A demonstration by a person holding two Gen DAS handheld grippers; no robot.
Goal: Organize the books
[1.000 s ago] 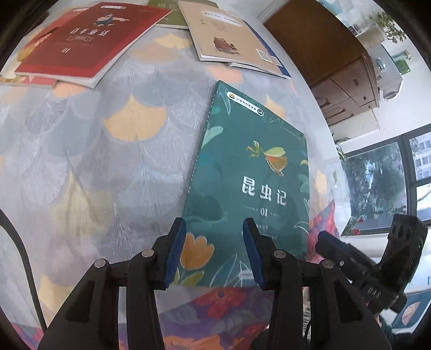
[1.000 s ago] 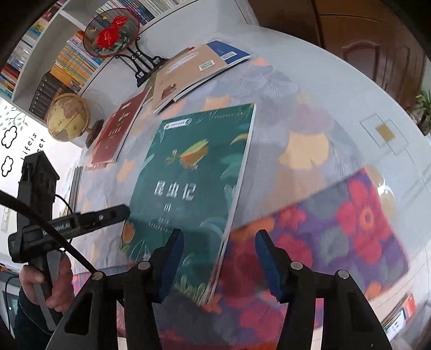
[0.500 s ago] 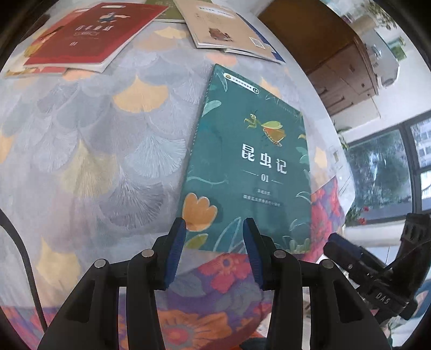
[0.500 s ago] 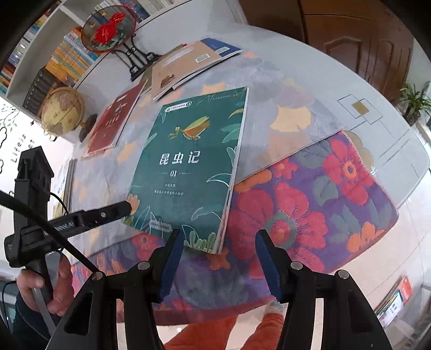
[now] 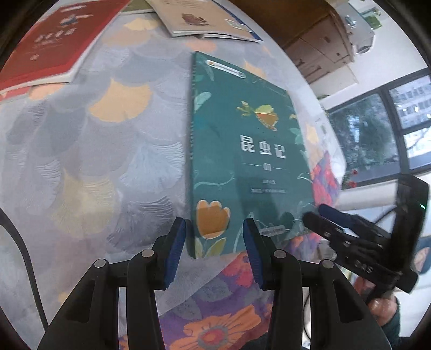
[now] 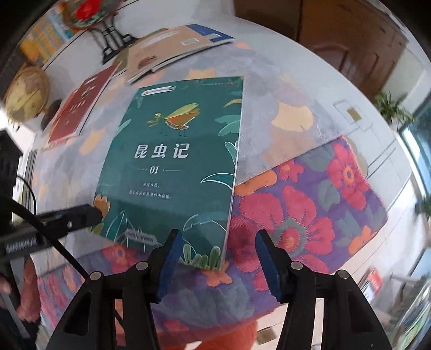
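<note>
Alignment between the green book [image 5: 242, 161] and the two grippers is deciding the coming move. The book is lying flat on the tablecloth [image 5: 80, 161], its long axis running from the upper centre of the left wrist frame down toward the bottom centre, its near short edge overhanging onto the floral cloth [image 6: 309, 215]. The left gripper [image 5: 214, 250] is hovering over the near left corner, jaws standing apart with nothing pressed between them; the spine-side corner is showing in the gap between the blue pads [image 5: 175, 247]. The right gripper [image 6: 218, 265] is hovering at the near right corner in its own frame, jaws likewise apart and empty, with the page-edge corner showing between them. Both are sitting about equally near, one at each end of the near short edge. The red book [image 5: 48, 45] and the tan book [image 5: 199, 16] are lying well apart at the top of the frame. Judged: a pickup from the near edge is being lined up.
</note>
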